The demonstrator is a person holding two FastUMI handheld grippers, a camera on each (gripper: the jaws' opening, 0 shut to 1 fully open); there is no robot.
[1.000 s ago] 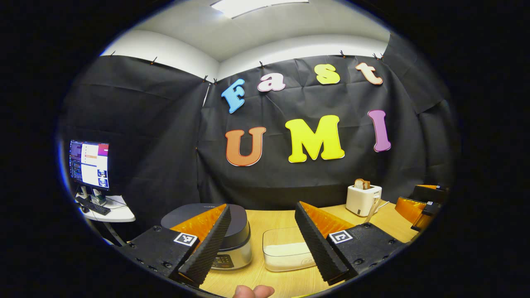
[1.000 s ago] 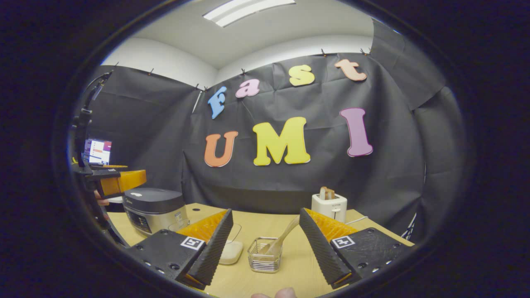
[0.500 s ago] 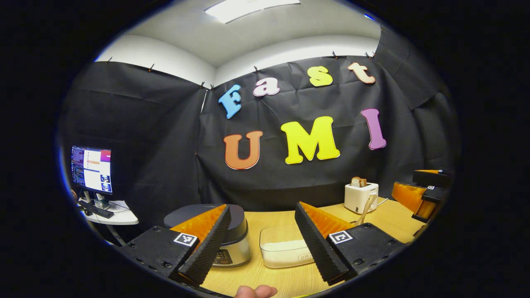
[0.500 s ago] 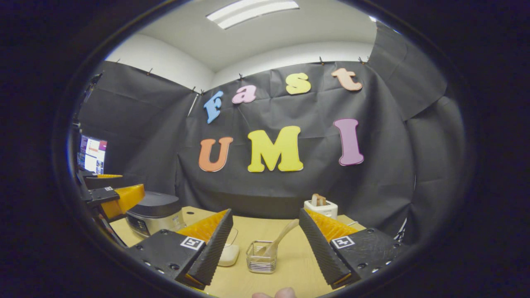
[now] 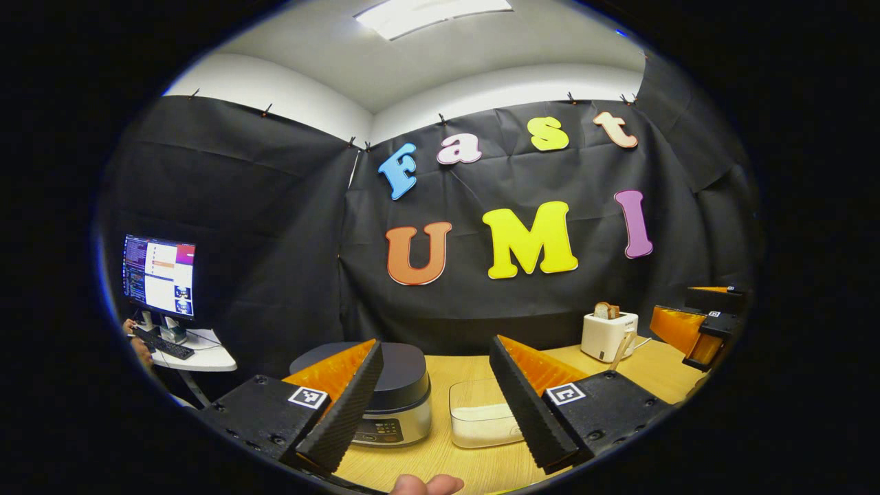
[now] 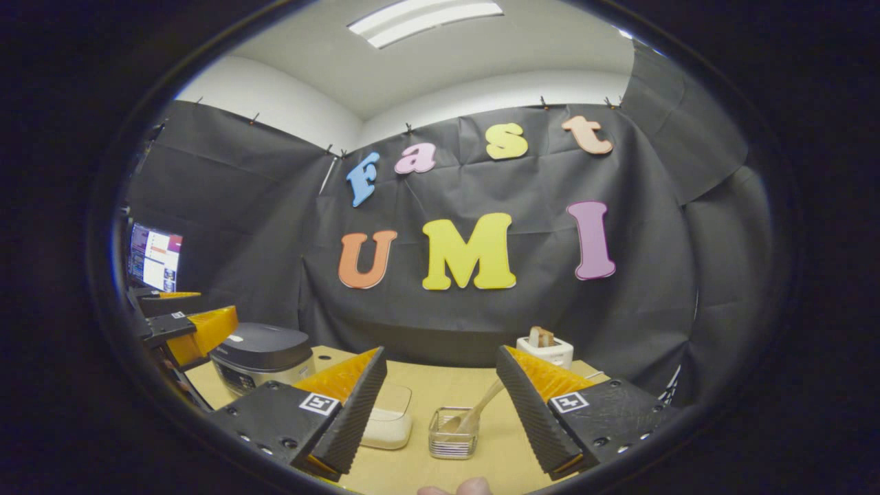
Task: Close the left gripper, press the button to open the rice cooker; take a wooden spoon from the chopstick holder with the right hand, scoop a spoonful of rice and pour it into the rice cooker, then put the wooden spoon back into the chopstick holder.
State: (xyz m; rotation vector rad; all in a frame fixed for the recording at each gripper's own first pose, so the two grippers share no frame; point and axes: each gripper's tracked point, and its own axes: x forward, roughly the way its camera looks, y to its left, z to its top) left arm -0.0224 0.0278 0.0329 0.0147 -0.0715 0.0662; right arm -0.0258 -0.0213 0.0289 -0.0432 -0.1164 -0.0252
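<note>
Dark-lidded rice cooker [image 5: 388,395] seen shut, first step pending. Left gripper [image 5: 432,405] held wide open, empty, short of cooker; closing needed before button press. Right gripper [image 6: 440,412] open, empty.

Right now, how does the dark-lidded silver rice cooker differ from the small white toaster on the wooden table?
The dark-lidded silver rice cooker is round and wide with its lid shut; the small white toaster is boxy, narrower, with bread standing up out of its top. The rice cooker stands nearer the left gripper, the toaster farther back. Both rest on the wooden table.
</note>
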